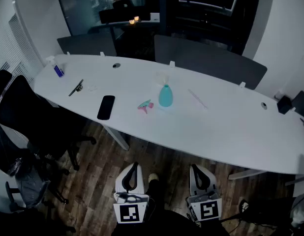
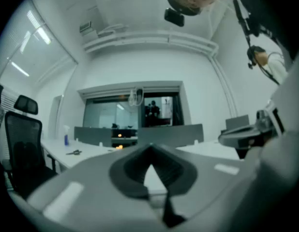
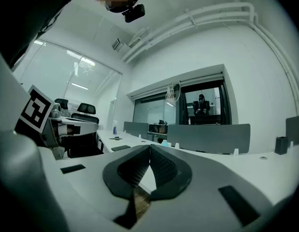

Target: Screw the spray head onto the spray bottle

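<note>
Left gripper (image 1: 134,165) and right gripper (image 1: 195,167) are held low, side by side and apart, both pointing level and forward. On each, the jaws are pressed together tip to tip, with nothing between them.

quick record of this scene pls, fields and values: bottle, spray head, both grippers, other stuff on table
bottle: teal plastic spray bottle, upright on long white table
spray head: pink and teal plastic spray head, lying beside bottle, not fitted
left gripper: shut, empty, short of table
right gripper: shut, empty, short of table
other: flat black phone; small blue bottle at far left
</note>
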`<state>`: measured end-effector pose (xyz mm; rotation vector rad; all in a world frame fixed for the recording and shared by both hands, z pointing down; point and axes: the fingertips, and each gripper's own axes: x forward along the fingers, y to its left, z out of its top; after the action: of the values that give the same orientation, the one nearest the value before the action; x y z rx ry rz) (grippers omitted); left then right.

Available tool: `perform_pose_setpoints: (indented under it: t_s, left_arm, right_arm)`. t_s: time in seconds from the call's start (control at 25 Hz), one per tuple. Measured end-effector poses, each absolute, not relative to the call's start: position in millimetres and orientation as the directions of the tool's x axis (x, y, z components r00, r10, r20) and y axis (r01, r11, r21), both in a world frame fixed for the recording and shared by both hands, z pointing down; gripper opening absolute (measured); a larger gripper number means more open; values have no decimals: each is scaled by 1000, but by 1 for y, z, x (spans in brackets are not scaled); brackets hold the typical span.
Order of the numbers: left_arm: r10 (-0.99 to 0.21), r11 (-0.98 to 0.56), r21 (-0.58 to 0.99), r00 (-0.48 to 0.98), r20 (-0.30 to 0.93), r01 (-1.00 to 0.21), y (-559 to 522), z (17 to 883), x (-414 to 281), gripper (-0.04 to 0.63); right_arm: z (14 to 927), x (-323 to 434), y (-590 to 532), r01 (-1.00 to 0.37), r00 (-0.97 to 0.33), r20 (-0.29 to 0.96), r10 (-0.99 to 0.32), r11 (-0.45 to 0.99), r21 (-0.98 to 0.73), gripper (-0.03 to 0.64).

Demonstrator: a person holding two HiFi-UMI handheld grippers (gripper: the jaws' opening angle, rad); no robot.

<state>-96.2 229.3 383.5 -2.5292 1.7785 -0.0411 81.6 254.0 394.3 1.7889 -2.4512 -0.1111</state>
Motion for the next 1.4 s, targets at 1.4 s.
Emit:
perform_pose_setpoints:
  t_s: [1.4]
  left_arm:
    - [-925, -381, -69, 378, 43, -922, -72, 399, -72, 3]
  right_arm:
    - [457, 67, -74, -846, -501, 248, -829, 530, 61, 135]
